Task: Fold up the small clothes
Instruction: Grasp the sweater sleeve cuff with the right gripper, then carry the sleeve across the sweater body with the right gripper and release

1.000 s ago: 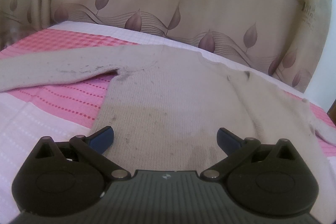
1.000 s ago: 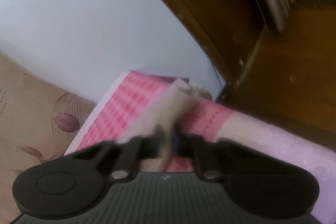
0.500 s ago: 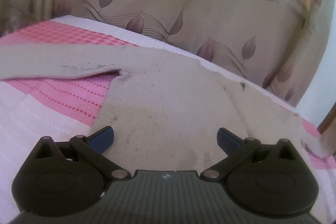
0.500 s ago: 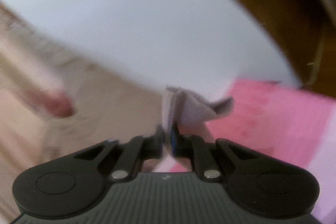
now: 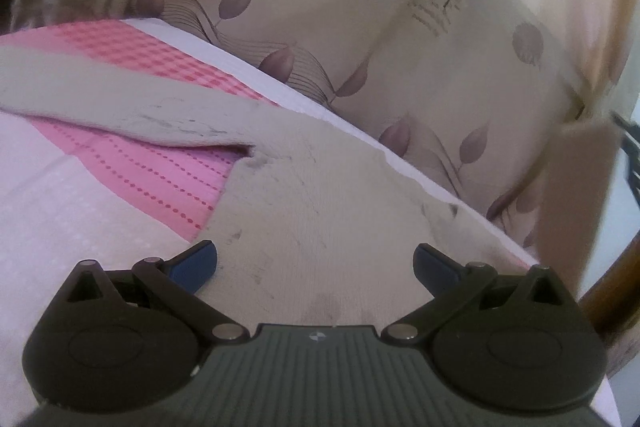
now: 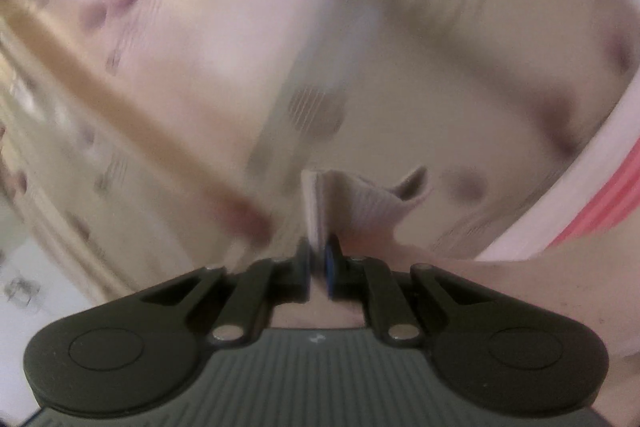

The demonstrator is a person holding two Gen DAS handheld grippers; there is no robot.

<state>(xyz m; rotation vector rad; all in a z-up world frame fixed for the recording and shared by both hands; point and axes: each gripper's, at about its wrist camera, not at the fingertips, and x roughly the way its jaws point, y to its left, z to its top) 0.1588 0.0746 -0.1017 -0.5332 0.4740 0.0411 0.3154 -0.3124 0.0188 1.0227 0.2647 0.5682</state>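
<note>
Lifted since before: right claw clamped on sweater cuff; left claw wide open, empty.

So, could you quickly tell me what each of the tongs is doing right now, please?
Left tongs: open, holding nothing, above the beige sweater.
Right tongs: closed on the sweater's ribbed cuff.

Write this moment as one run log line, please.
left gripper: open, above sweater | right gripper: shut on sleeve cuff, lifted | bed sheet: under sweater
</note>
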